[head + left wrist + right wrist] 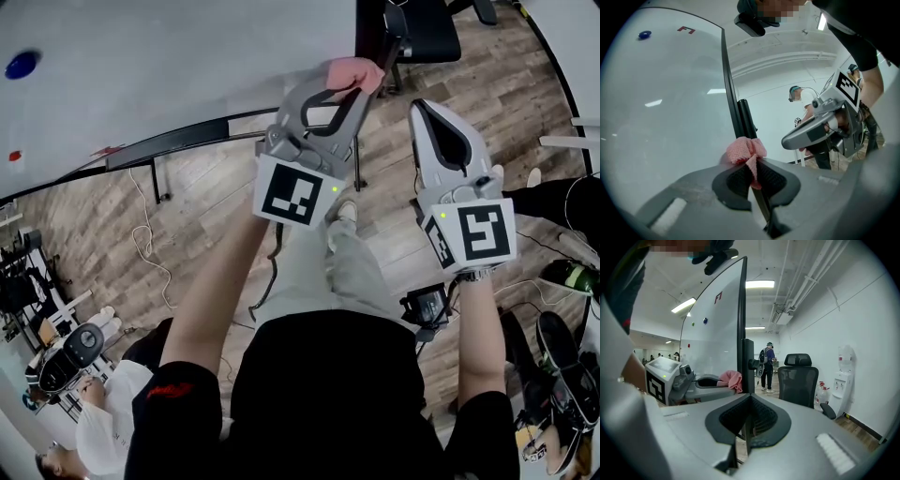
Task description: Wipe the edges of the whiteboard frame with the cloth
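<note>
Left gripper (752,165), jaws clamped on a bunched pink cloth (745,151). Cloth pressed against the black edge of the whiteboard frame (729,84), at the board's right-hand side as seen in the head view. Same cloth (731,378) seen from the right gripper view, against the upright frame edge (742,310). White board surface (141,66) to the left of the frame, bearing a blue magnet (21,64) and a small red mark. Right gripper (424,106) just beside the left gripper (352,80), apart from the board, jaws together (749,405). Beyond the board edge, a black office chair (798,378), a standing person with a backpack (767,362) and a water dispenser (841,376) on the wood-plank floor (187,234).
</note>
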Action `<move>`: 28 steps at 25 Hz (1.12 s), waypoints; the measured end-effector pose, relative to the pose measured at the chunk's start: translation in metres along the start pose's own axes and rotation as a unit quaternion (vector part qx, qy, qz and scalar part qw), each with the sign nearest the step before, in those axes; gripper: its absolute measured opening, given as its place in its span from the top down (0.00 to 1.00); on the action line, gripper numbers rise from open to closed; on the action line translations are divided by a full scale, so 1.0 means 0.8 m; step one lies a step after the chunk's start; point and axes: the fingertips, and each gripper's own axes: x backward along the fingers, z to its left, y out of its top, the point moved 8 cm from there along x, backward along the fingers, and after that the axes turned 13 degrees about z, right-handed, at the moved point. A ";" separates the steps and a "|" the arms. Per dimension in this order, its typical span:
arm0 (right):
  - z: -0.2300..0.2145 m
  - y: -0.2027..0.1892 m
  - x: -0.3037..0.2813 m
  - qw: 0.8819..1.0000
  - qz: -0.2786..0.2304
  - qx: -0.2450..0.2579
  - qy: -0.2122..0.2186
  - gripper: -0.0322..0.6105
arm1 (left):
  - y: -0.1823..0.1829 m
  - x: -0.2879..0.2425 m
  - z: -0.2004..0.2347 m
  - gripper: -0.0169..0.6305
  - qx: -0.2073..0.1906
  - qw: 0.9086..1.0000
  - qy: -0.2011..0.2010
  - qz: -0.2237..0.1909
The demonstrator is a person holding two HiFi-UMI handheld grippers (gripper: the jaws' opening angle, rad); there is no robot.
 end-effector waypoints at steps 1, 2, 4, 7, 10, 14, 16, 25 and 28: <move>-0.001 0.000 -0.002 1.000 0.001 -0.001 0.000 0.95 | -0.001 -0.001 0.001 0.95 0.000 1.000 0.000 0.001; -0.001 0.000 -0.004 1.000 0.001 -0.002 -0.001 0.95 | -0.002 -0.002 0.001 0.95 -0.001 1.000 -0.001 0.002; -0.002 -0.002 -0.007 1.000 0.004 -0.004 0.000 0.95 | -0.005 -0.003 0.001 0.95 -0.003 1.000 -0.001 0.002; -0.003 -0.008 -0.011 1.000 0.009 -0.005 0.002 0.95 | -0.011 -0.006 0.000 0.95 -0.006 1.000 -0.003 0.005; -0.003 -0.014 -0.014 1.000 0.014 -0.009 0.003 0.95 | -0.018 -0.009 -0.001 0.95 -0.005 1.000 -0.008 0.008; -0.004 -0.019 -0.019 1.000 0.016 -0.019 0.003 0.95 | -0.025 -0.014 -0.001 0.95 0.003 1.000 -0.011 0.013; -0.005 -0.023 -0.020 1.000 0.018 -0.022 0.003 0.95 | -0.030 -0.017 -0.003 0.95 0.003 1.000 -0.012 0.015; -0.012 -0.034 -0.030 0.999 0.028 -0.028 -0.001 0.95 | -0.054 -0.032 -0.004 0.95 0.011 0.999 -0.022 0.036; -0.016 -0.037 -0.033 0.999 0.031 -0.029 -0.003 0.95 | -0.060 -0.038 -0.004 0.95 0.011 0.999 -0.025 0.040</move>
